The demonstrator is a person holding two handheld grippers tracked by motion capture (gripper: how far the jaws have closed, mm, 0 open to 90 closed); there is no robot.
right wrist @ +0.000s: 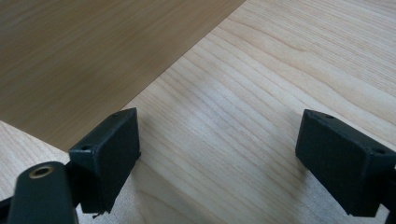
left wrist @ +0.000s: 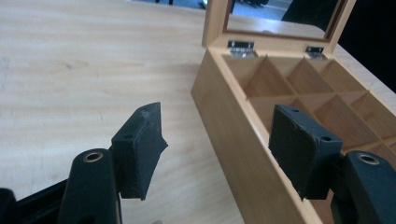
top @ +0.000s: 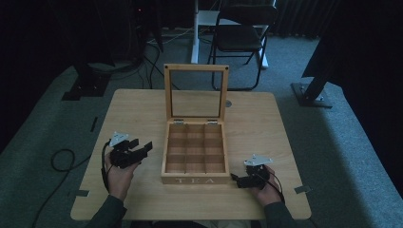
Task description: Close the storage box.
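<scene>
— Tea box [top: 195,153]: where is it placed on the table [top: 142,109]?

— It is set at the middle of the table, its front wall lettered TEA lying near the front edge. The glass-paned lid [top: 196,93] is stood upright on its hinges at the back, and the nine compartments inside are seen bare.

— And the tongs?

— The left gripper [top: 140,150] is held just beside the box's left wall, jaws spread wide and nothing between them; in the left gripper view that wall is seen running between the two pads. The right gripper [top: 237,179] is rested low by the box's front right corner, likewise released, with bare table seen between its jaws.

— What could be spoiled from here?

— The upright lid could probably be knocked shut if the box is nudged by either gripper. A jaw might also be caught on the rim if it is brought in too low.
</scene>
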